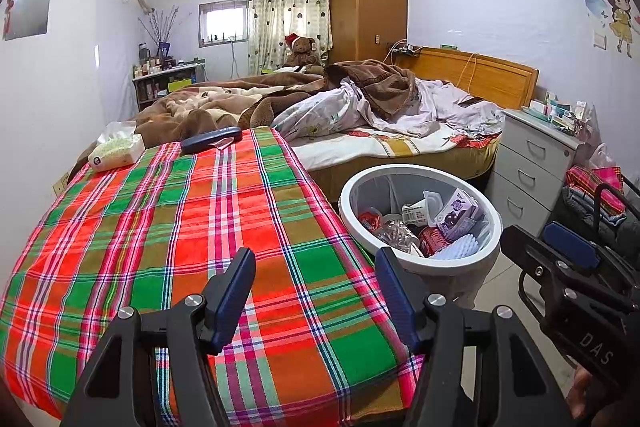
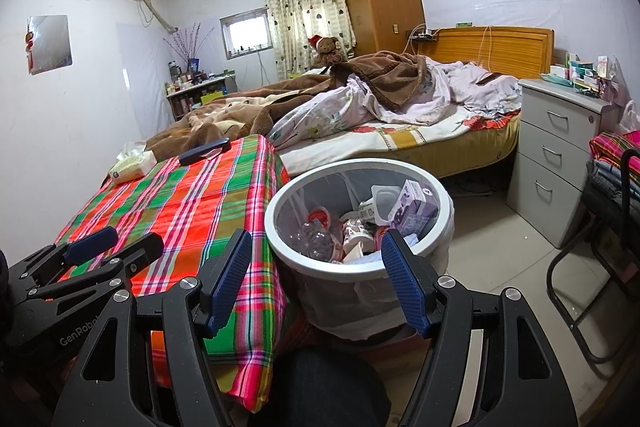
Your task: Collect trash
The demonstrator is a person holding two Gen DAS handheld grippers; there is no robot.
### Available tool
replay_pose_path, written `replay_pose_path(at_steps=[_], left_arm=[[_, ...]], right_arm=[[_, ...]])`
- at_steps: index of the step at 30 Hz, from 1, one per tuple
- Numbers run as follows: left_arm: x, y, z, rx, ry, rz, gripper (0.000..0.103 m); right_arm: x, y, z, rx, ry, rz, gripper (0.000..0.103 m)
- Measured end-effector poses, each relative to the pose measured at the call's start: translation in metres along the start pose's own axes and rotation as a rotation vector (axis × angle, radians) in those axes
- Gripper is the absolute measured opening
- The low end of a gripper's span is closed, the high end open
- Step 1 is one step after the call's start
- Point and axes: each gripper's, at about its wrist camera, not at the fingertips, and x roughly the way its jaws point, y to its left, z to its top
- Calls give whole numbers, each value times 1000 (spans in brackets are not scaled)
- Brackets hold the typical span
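Left hand-held gripper point(image 1: 316, 283) with blue-padded jaws apart and empty, above the desk point(image 1: 160, 227) covered by a red-and-green plaid cloth. Right hand-held gripper point(image 2: 316, 267) likewise open, holding nothing, before the round white-rimmed waste bin point(image 2: 280, 199) lined with a clear bag, standing on the floor beside the desk. Trash in the bin: a purple carton point(image 2: 412, 207), a white plastic cup point(image 2: 380, 203), crumpled clear plastic point(image 2: 316, 239). A white tissue pack point(image 1: 116, 151) and a dark blue flat case point(image 1: 210, 139) lie at the desk's far end.
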Motion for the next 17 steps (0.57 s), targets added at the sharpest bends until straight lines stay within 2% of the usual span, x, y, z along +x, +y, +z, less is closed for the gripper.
replay_pose_path(at_steps=[17], left_arm=[[0,-1,0,2,5,0,62]], right_arm=[[0,3,-2,3,4,-1,69]])
